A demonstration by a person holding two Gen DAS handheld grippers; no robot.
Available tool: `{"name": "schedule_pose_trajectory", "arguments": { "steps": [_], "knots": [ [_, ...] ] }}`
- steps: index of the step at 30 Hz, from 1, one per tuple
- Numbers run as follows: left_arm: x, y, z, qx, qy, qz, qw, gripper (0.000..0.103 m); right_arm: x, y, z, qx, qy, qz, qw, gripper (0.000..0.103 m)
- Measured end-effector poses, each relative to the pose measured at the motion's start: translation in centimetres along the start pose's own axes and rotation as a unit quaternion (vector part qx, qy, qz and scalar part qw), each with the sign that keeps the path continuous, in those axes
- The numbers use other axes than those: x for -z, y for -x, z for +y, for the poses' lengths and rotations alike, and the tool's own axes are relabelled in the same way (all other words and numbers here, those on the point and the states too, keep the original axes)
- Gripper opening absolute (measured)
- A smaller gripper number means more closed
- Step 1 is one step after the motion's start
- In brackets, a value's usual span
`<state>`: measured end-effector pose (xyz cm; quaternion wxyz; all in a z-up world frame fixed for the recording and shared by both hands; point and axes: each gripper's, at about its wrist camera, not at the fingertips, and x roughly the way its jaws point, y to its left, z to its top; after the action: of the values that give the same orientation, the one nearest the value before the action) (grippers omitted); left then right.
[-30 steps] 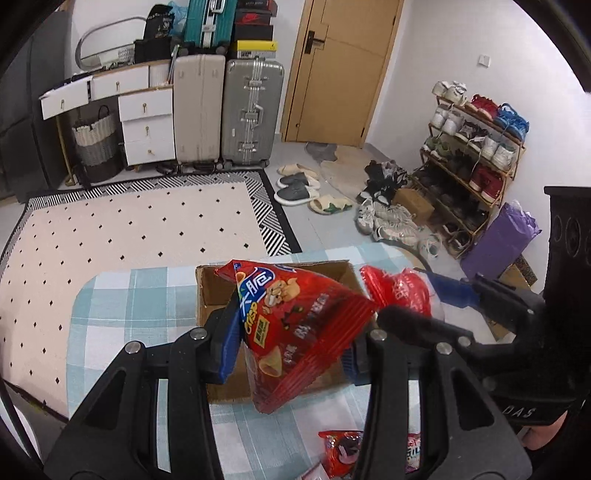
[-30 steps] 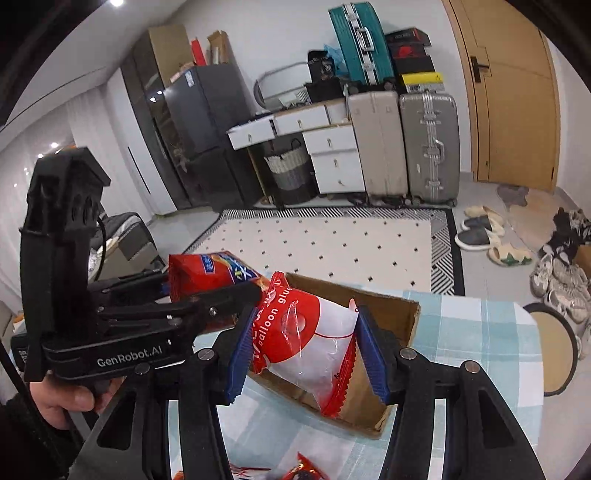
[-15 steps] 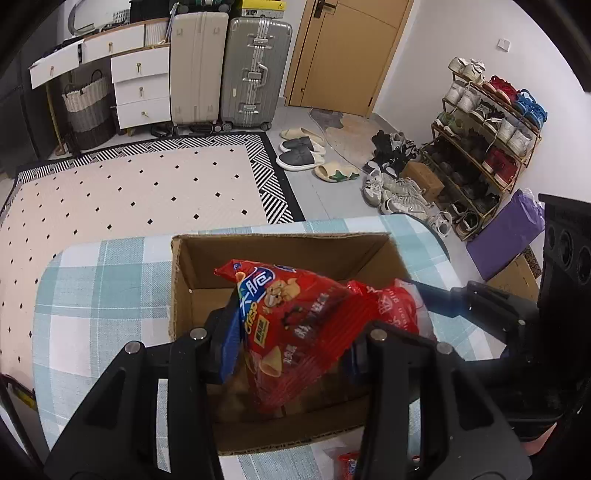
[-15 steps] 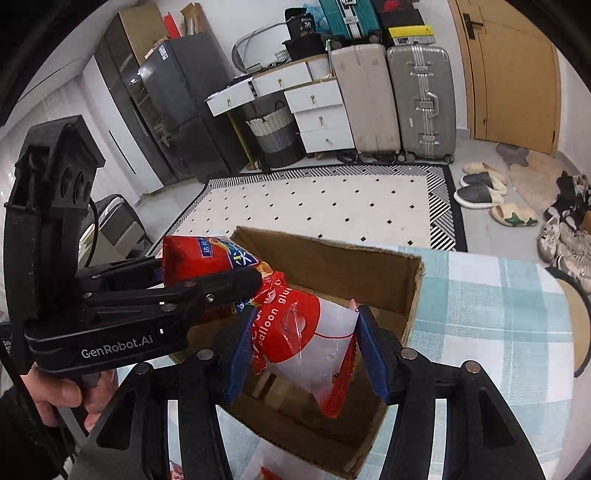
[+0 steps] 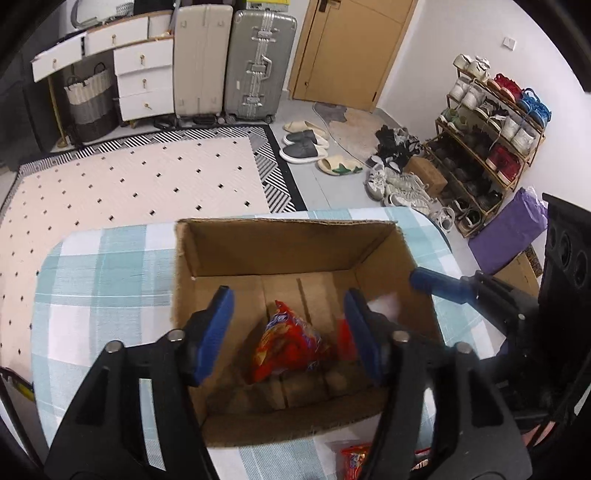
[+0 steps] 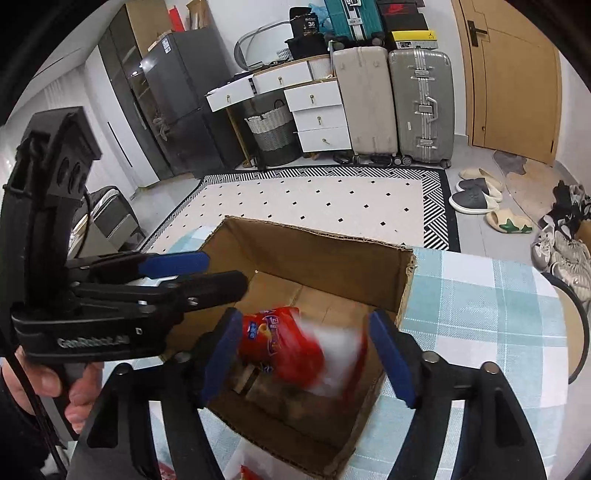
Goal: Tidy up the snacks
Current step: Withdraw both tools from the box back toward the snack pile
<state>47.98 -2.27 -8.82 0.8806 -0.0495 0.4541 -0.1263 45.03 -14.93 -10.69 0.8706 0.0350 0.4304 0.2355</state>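
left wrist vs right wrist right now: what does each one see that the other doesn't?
Left wrist only: the shoe rack on the right, a purple bag beside it, and a snack packet on the tablecloth in front of the box.

Right wrist only: the dark fridge, the teal suitcase on top of the stack, and the hand holding the left gripper.

Both: the cardboard box with the red chip bag and the red-and-white bag inside, both grippers open, the silver suitcase, the rug.
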Motion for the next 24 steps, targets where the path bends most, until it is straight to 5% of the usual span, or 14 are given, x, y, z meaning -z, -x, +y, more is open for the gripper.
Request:
{"name": "schedule_pose_trajectory", "arguments": {
  "steps": [11,24],
  "knots": [
    [3.4,7.6,-0.1,-0.043,-0.017,-0.055,0.9974,0.075,1.7,6.6,2.2,0.007,0.011,-0.038,0.999,0.079],
    [10.0,19.7,-3.7,-0.076,-0.037,-0.132,0.9877,0.081,6.2,18.3,6.8,-0.004,0.027,-0.141,0.99,0.09]
  ]
}}
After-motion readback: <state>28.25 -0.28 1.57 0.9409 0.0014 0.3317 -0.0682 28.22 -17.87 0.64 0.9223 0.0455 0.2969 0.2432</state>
